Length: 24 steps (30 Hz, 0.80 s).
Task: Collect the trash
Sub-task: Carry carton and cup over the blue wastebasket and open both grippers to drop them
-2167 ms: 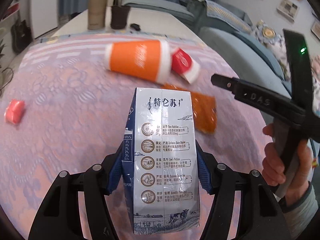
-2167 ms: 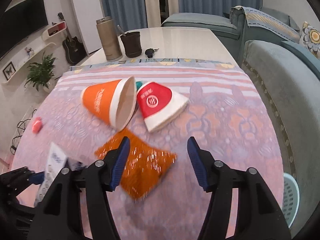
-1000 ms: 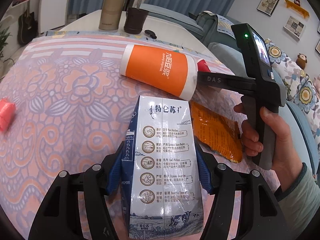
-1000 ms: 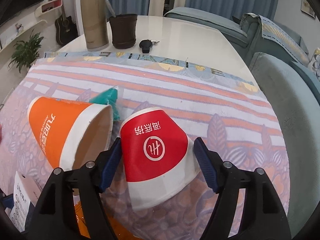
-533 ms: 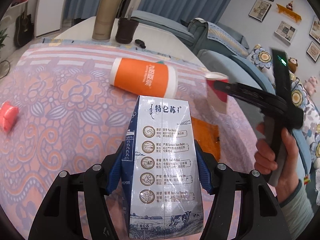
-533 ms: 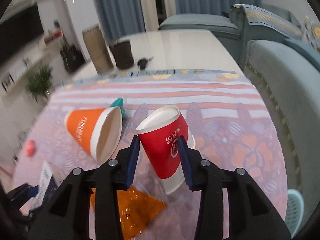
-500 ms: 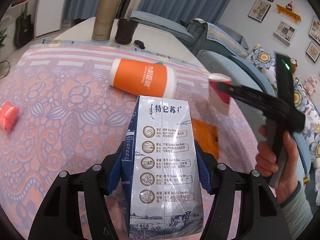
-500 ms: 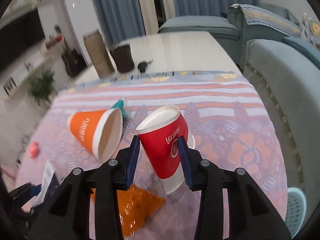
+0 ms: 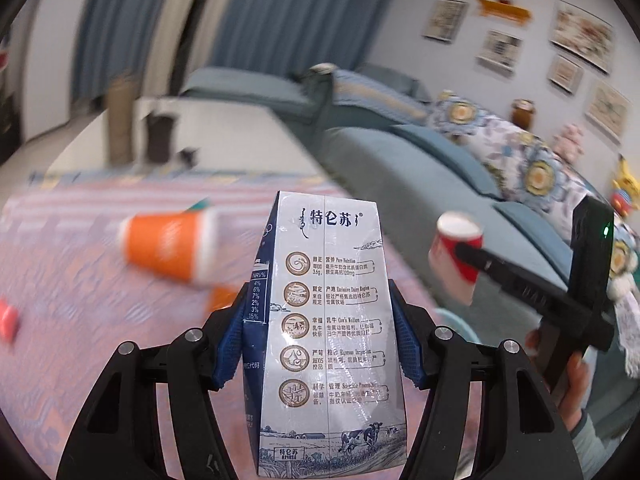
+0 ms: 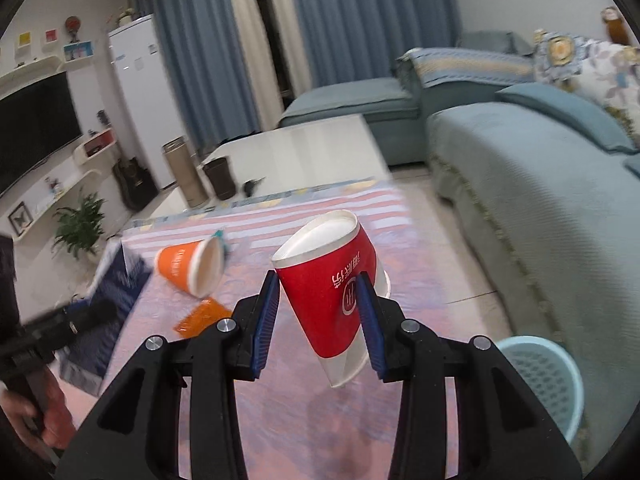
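My left gripper (image 9: 320,336) is shut on a white and blue milk carton (image 9: 326,320), held upright above the table. My right gripper (image 10: 320,320) is shut on a red paper cup (image 10: 332,292), lifted off the table and tilted; the cup also shows in the left wrist view (image 9: 456,256). An orange paper cup (image 10: 188,266) lies on its side on the patterned tablecloth (image 10: 320,420), with an orange snack wrapper (image 10: 200,316) flat in front of it. A light blue mesh trash basket (image 10: 544,380) stands on the floor to the right of the table.
A teal scrap (image 10: 219,236) lies behind the orange cup and a small red item (image 9: 8,322) at the table's left. A tan flask (image 10: 186,172), a dark cup (image 10: 220,178) and keys (image 10: 252,186) stand at the far end. A blue sofa (image 10: 540,200) runs along the right.
My right gripper closed on the red cup, lifted it and carried it right, toward the basket. My left gripper rose with the carton and swung right.
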Each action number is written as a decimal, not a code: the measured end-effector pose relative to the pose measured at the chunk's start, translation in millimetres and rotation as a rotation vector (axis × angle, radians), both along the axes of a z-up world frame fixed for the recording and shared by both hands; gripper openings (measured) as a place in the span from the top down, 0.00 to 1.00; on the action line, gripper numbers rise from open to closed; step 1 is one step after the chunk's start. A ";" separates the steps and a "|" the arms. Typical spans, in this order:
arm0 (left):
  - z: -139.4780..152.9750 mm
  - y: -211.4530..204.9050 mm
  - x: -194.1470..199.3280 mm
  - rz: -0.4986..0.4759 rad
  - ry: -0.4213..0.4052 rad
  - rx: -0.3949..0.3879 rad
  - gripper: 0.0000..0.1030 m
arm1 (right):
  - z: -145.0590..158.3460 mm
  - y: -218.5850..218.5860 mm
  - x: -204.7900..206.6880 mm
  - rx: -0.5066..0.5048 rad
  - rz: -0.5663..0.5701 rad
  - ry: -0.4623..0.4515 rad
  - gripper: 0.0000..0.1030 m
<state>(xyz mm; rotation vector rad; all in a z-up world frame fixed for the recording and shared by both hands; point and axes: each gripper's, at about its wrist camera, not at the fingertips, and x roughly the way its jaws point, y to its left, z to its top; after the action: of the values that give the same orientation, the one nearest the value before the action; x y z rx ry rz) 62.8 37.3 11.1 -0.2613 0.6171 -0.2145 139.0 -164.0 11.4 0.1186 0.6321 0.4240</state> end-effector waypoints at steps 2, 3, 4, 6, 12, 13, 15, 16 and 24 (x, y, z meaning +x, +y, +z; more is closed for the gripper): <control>10.4 -27.9 5.3 -0.054 -0.019 0.006 0.41 | 5.9 -27.7 -10.2 0.022 -0.034 -0.012 0.65; 16.2 -46.5 9.2 -0.085 -0.031 0.017 0.41 | 7.1 -38.5 -14.6 0.026 -0.050 -0.018 0.65; 20.0 -60.1 12.0 -0.108 -0.041 0.028 0.41 | 7.1 -48.8 -18.9 0.024 -0.064 -0.023 0.65; 27.9 -96.5 18.7 -0.172 -0.063 0.048 0.41 | 2.6 -71.7 -26.3 0.003 -0.104 -0.020 0.65; 15.0 -183.0 40.6 -0.324 -0.019 0.045 0.41 | -29.9 -141.3 -37.9 0.020 -0.239 0.049 0.65; 8.8 -193.5 45.1 -0.350 -0.009 0.045 0.41 | -38.8 -153.6 -38.5 0.023 -0.264 0.070 0.65; -3.0 -214.4 53.8 -0.397 0.008 0.050 0.41 | -56.7 -174.1 -38.0 0.029 -0.316 0.113 0.65; -11.1 -225.7 60.0 -0.411 0.028 0.058 0.41 | -62.5 -180.1 -38.5 0.031 -0.330 0.128 0.65; -74.1 -268.3 96.3 -0.468 0.161 0.036 0.40 | -133.4 -223.8 -32.8 0.033 -0.439 0.291 0.63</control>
<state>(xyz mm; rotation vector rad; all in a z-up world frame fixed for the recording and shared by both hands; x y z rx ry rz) 159.1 -230.9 -63.0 -0.0961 0.8368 -0.6367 106.2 -387.8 -122.1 0.3478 0.8601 -0.0097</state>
